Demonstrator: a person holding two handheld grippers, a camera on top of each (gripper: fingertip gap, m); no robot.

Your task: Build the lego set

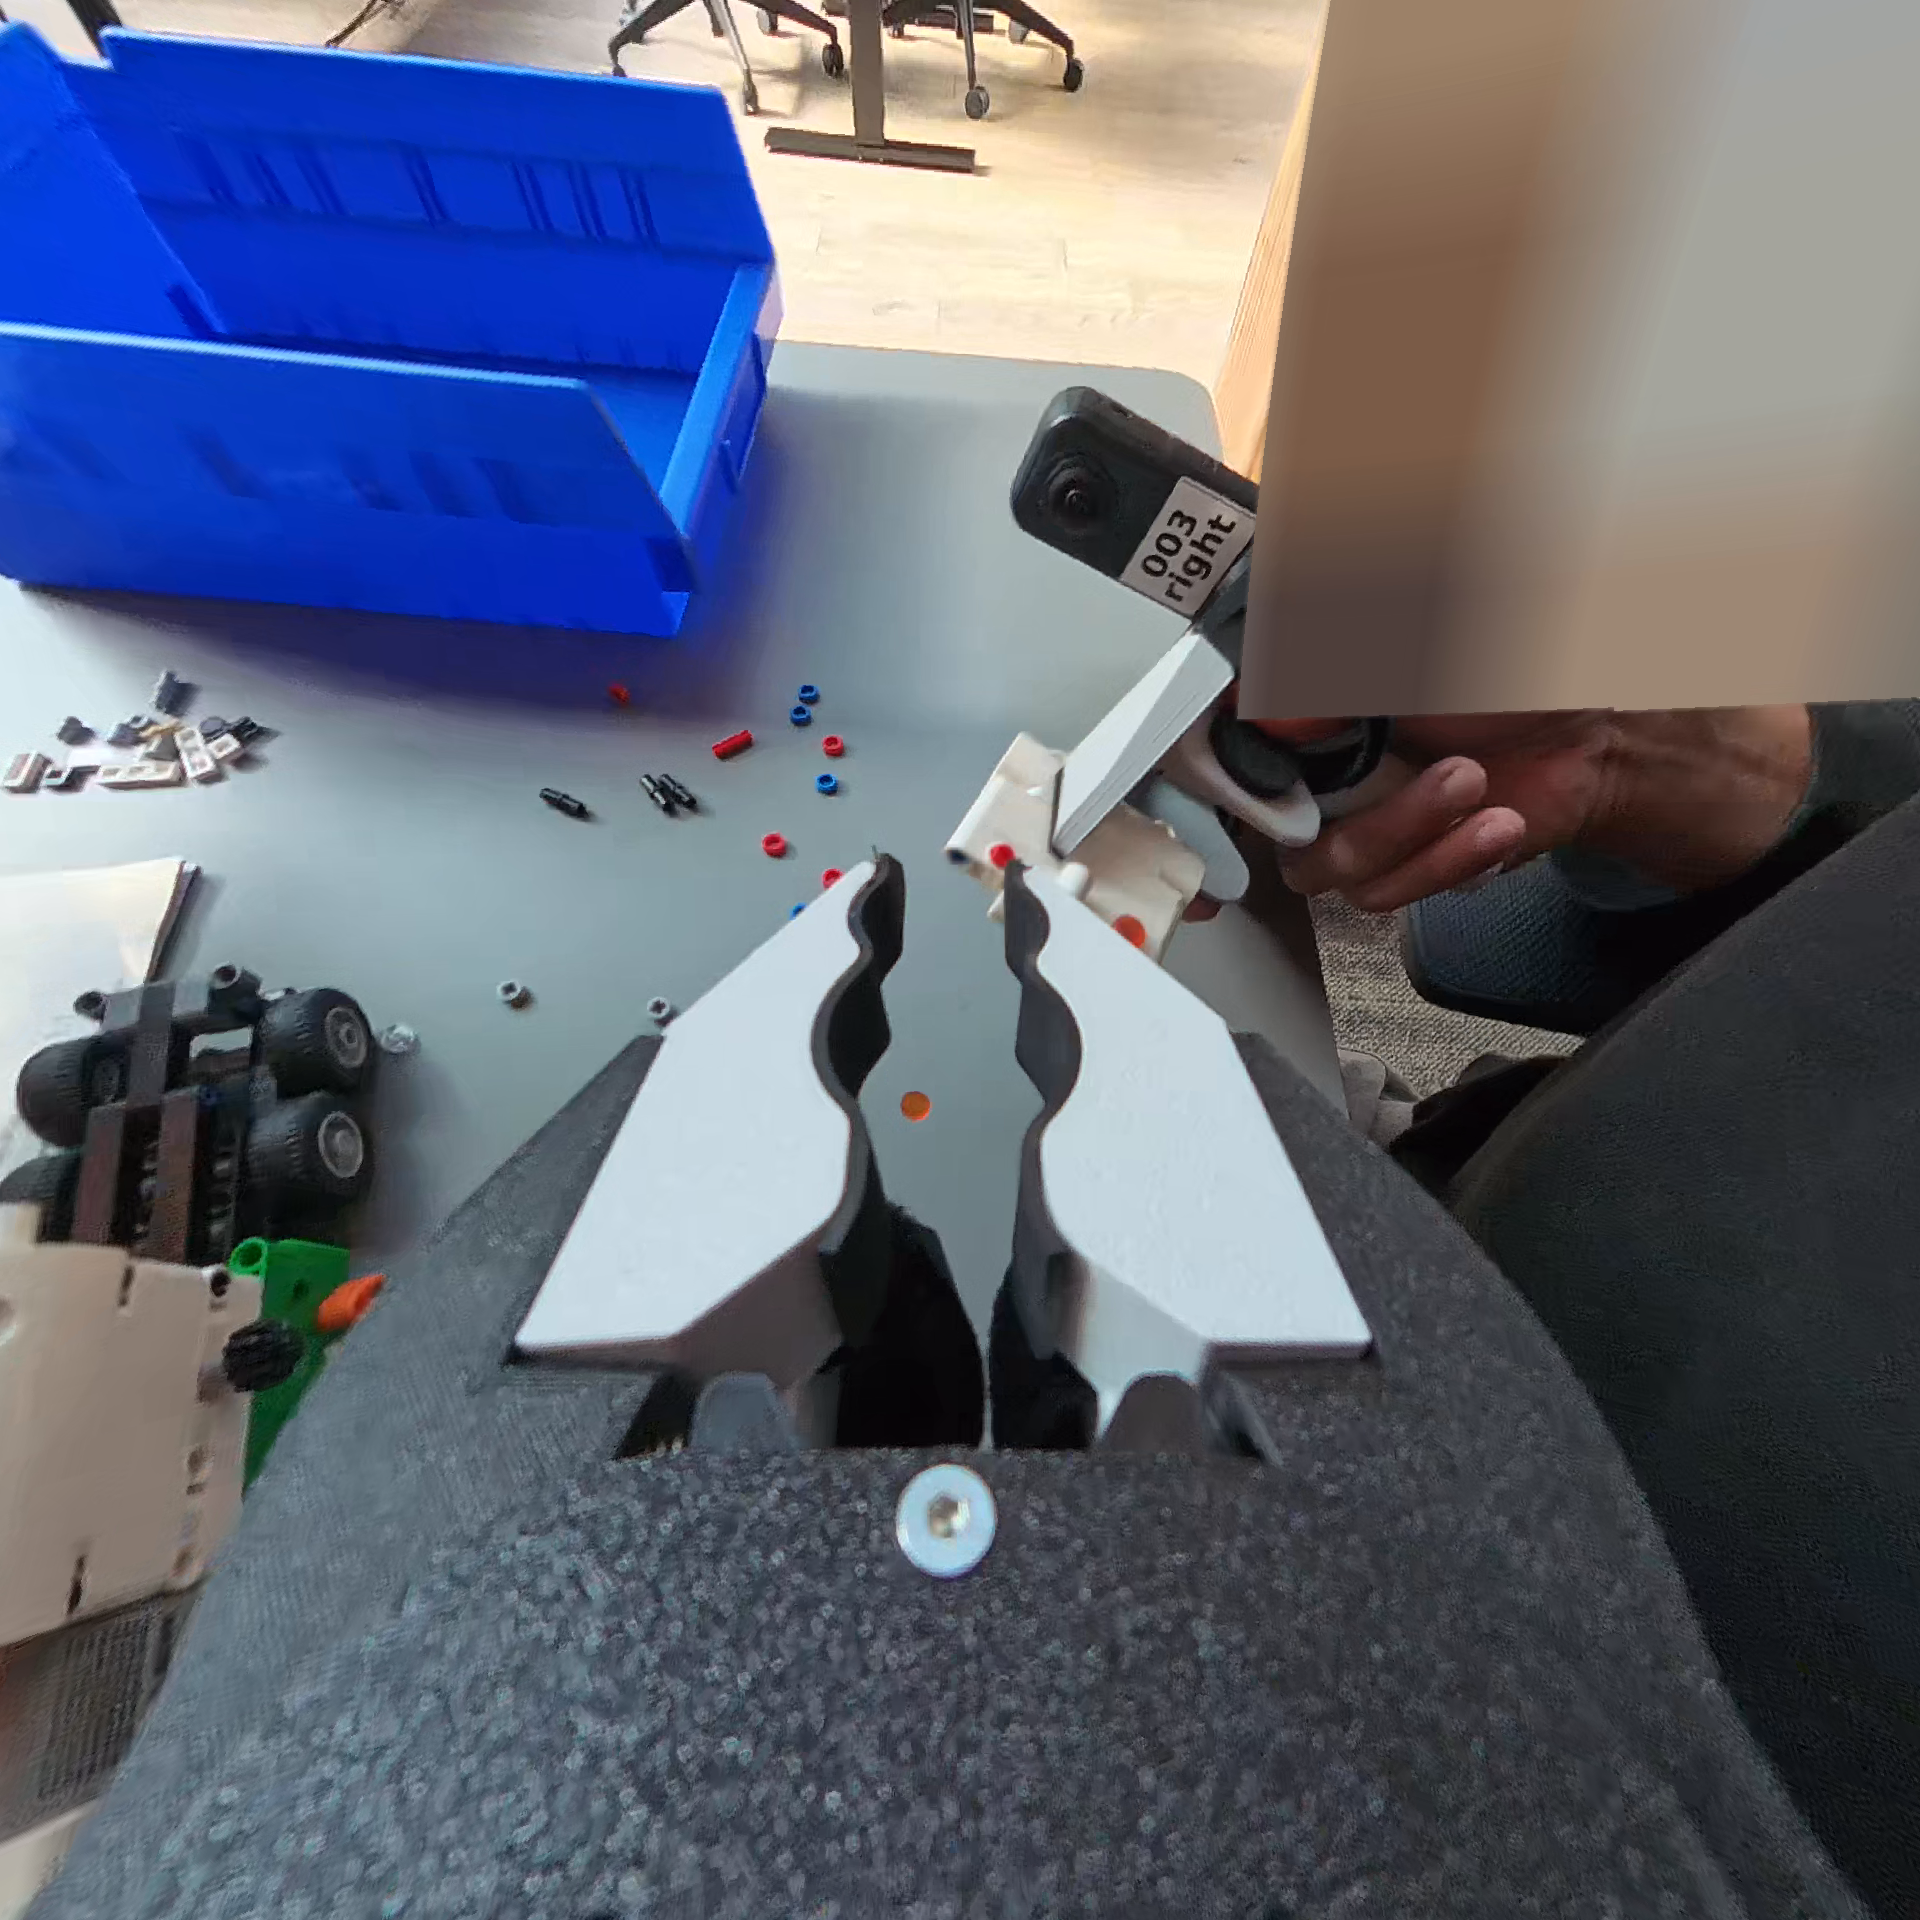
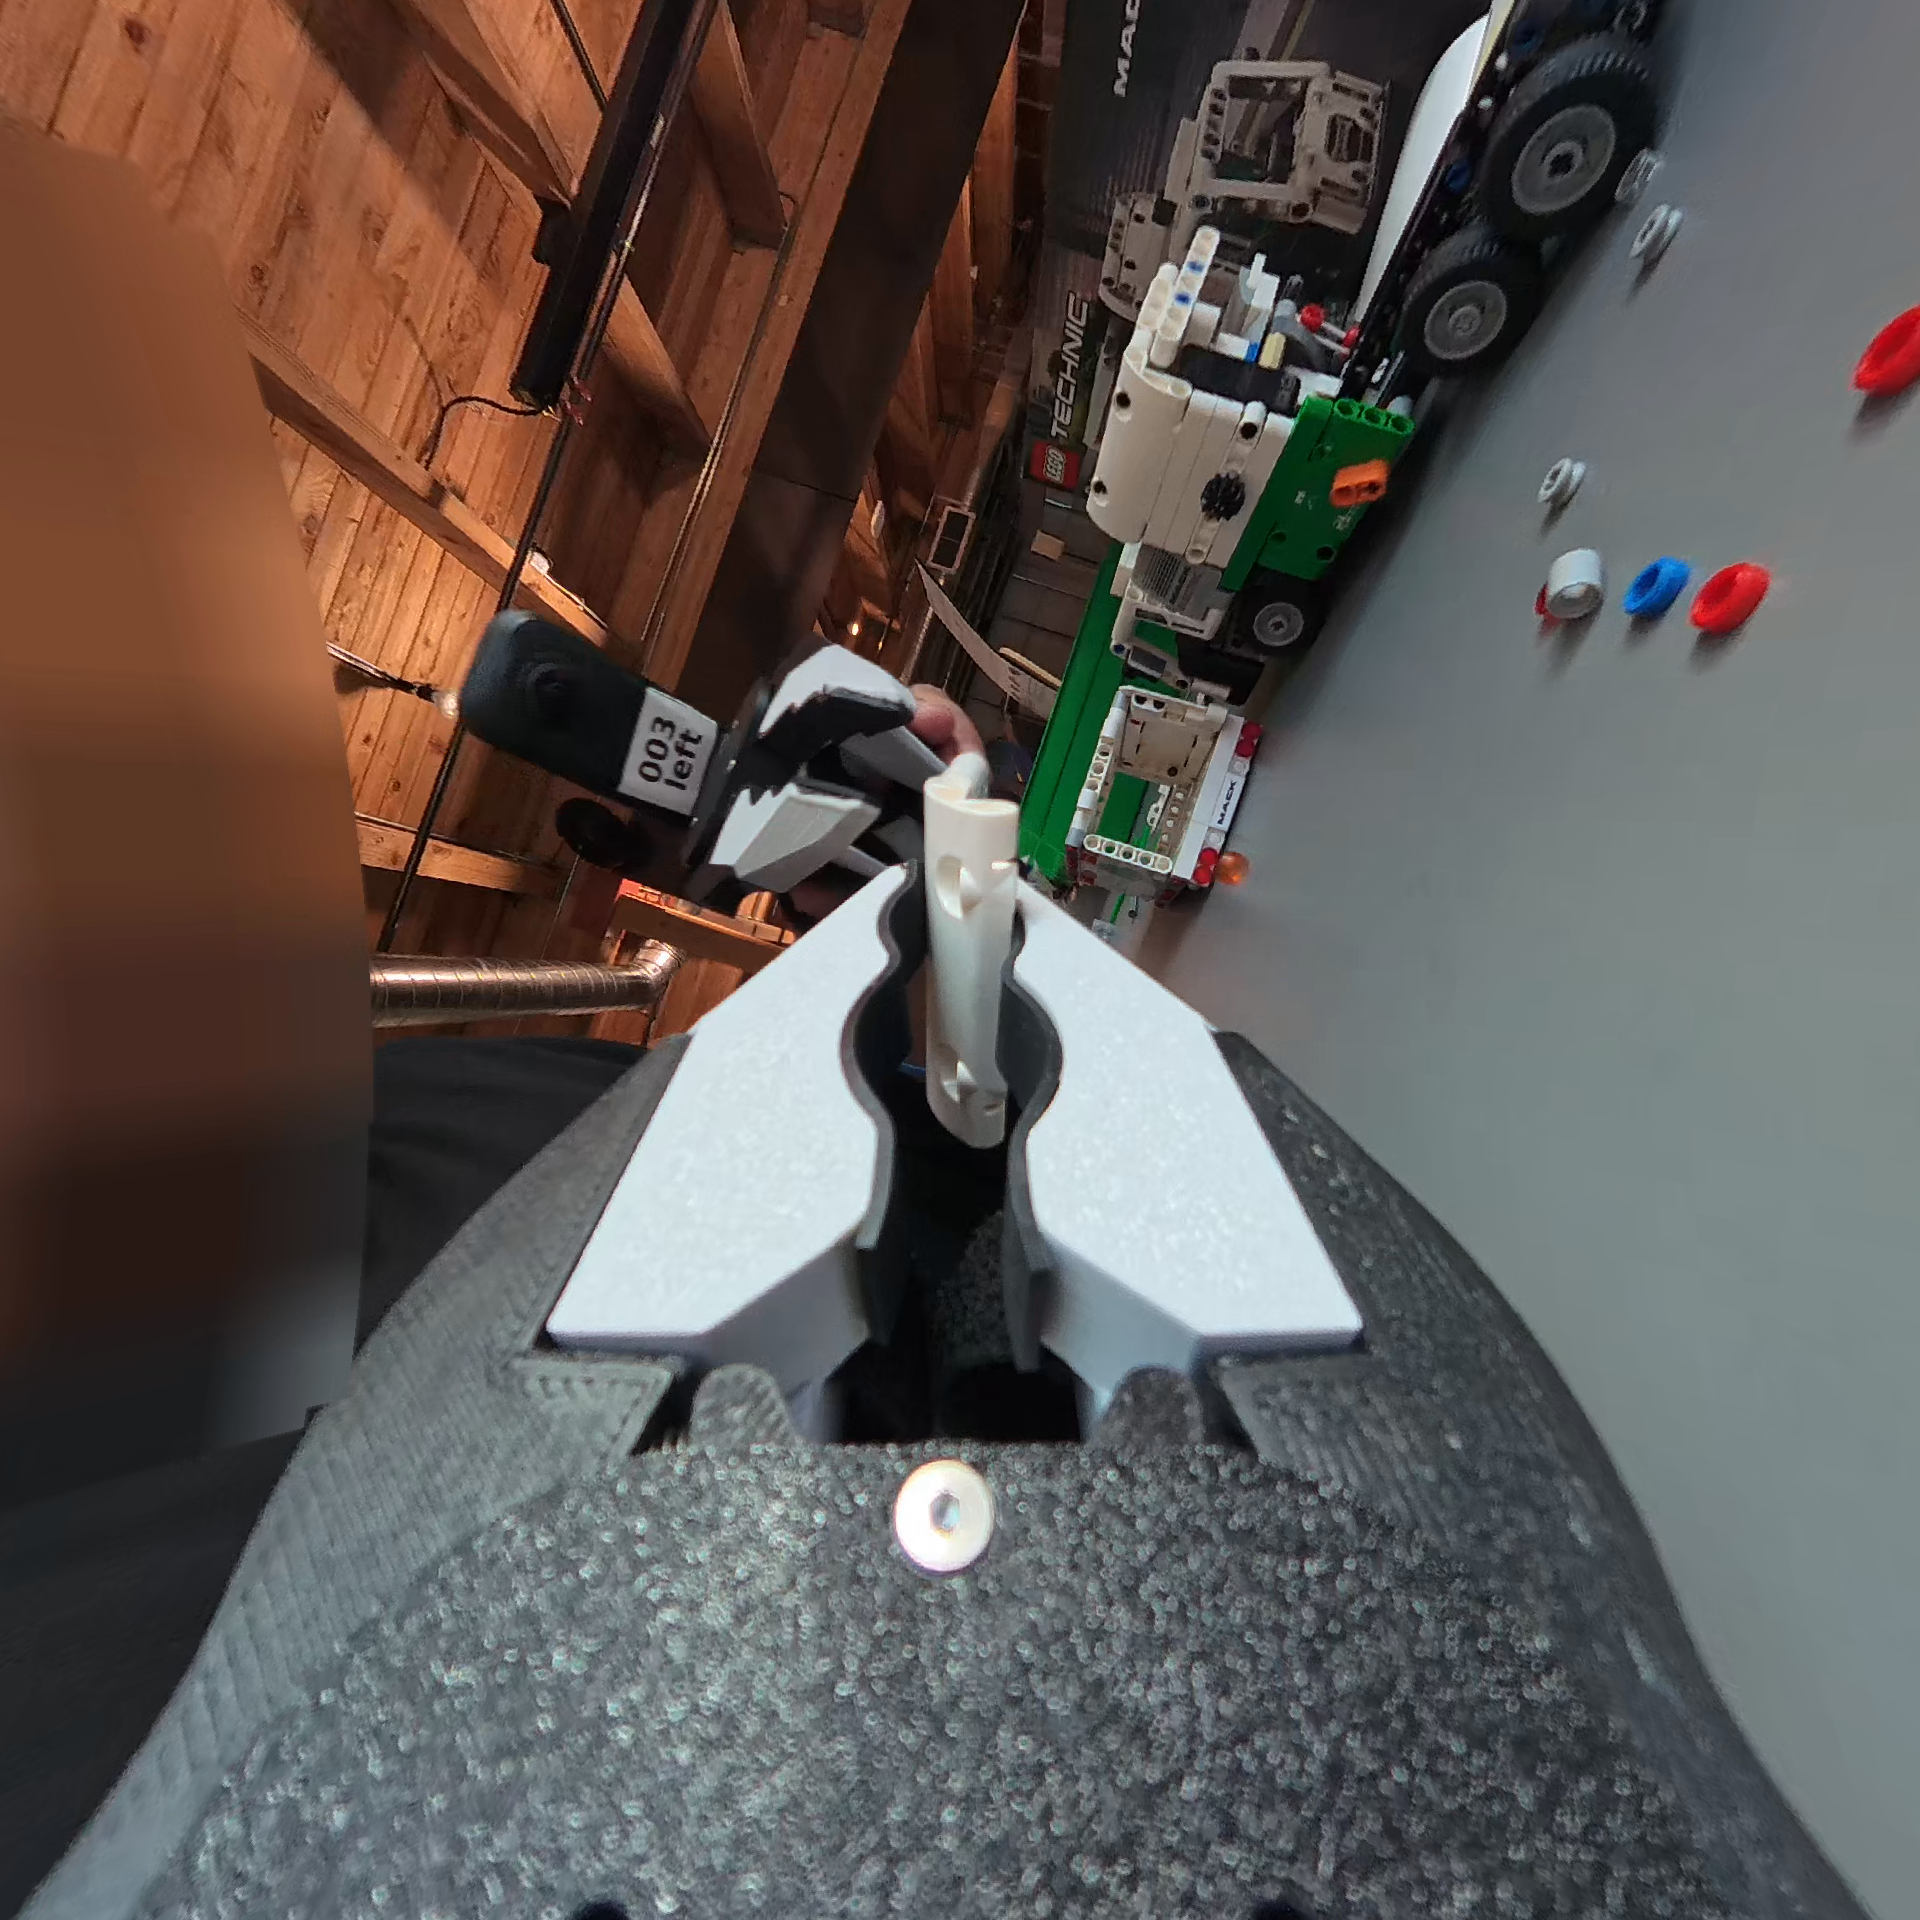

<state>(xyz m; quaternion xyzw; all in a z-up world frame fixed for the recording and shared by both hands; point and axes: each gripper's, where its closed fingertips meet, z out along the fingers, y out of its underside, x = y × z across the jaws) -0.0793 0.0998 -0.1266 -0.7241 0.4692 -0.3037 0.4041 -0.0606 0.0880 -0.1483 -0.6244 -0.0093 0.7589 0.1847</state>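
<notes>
My left gripper (image 1: 945, 873) is open and empty, low over the grey table (image 1: 468, 883), with an orange round stud (image 1: 914, 1104) on the table between its fingers. Just beyond its tips, my right gripper (image 1: 1070, 821) is shut on a white lego assembly (image 1: 1013, 805) with red pins. In the right wrist view that gripper (image 2: 961, 894) clamps a white beam (image 2: 966, 977) of it, which sticks out past the tips. The left gripper (image 2: 821, 769) shows open behind it. The part-built white and green truck (image 1: 187, 1143) stands at the left, also in the right wrist view (image 2: 1226, 499).
Two blue bins (image 1: 364, 436) stand at the table's far left. Loose red and blue rings (image 1: 821, 748), black pins (image 1: 665, 792) and small grey pieces (image 1: 135, 748) lie scattered. A booklet (image 1: 83, 935) lies at the left. The set's box (image 2: 1143, 208) stands behind the truck. The table's right edge is near. Only a small space, under 4 cm, lies between the two pairs of fingers.
</notes>
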